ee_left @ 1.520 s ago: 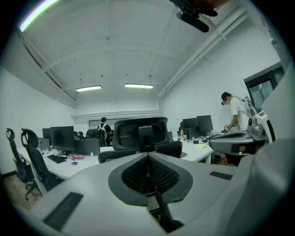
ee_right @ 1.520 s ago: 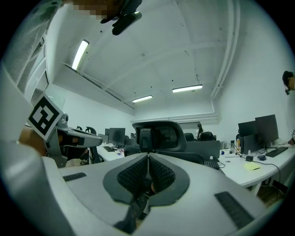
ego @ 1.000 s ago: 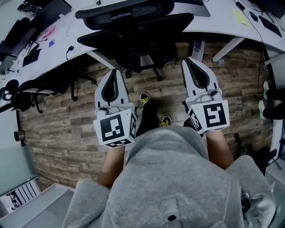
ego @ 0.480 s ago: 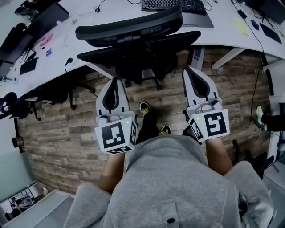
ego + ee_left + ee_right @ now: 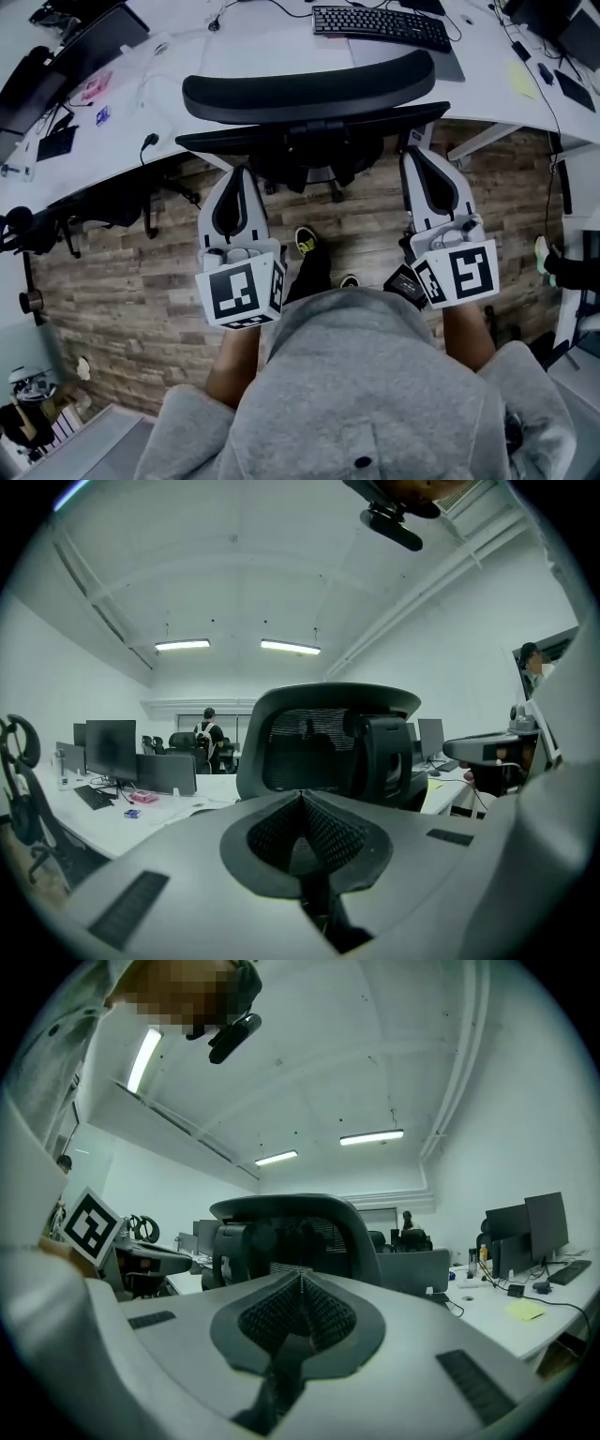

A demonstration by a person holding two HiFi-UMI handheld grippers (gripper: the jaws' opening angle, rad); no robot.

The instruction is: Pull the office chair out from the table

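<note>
The black mesh office chair (image 5: pixel 309 92) stands tucked against the white table (image 5: pixel 234 47), its curved backrest facing me. My left gripper (image 5: pixel 238 172) points at the backrest's left side from just short of it, jaws shut and empty. My right gripper (image 5: pixel 419 153) is level with the backrest's right end, also shut and empty. The left gripper view has the chair back (image 5: pixel 328 738) straight ahead beyond the closed jaw tips of the left gripper (image 5: pixel 302 795). In the right gripper view the chair back (image 5: pixel 291 1232) stands close beyond the right gripper (image 5: pixel 300 1275).
A keyboard (image 5: pixel 380 23) lies on the table behind the chair. Monitors and cables sit at the far left (image 5: pixel 66 47). White table legs (image 5: pixel 483 141) slant down to the wooden floor (image 5: pixel 122 281). Another black chair (image 5: pixel 28 225) stands at the left. A person (image 5: pixel 207 733) is far off.
Both grippers and my view have moved forward toward the chair. The backrest now looks larger and nearer, and more of the tabletop and keyboard shows.
</note>
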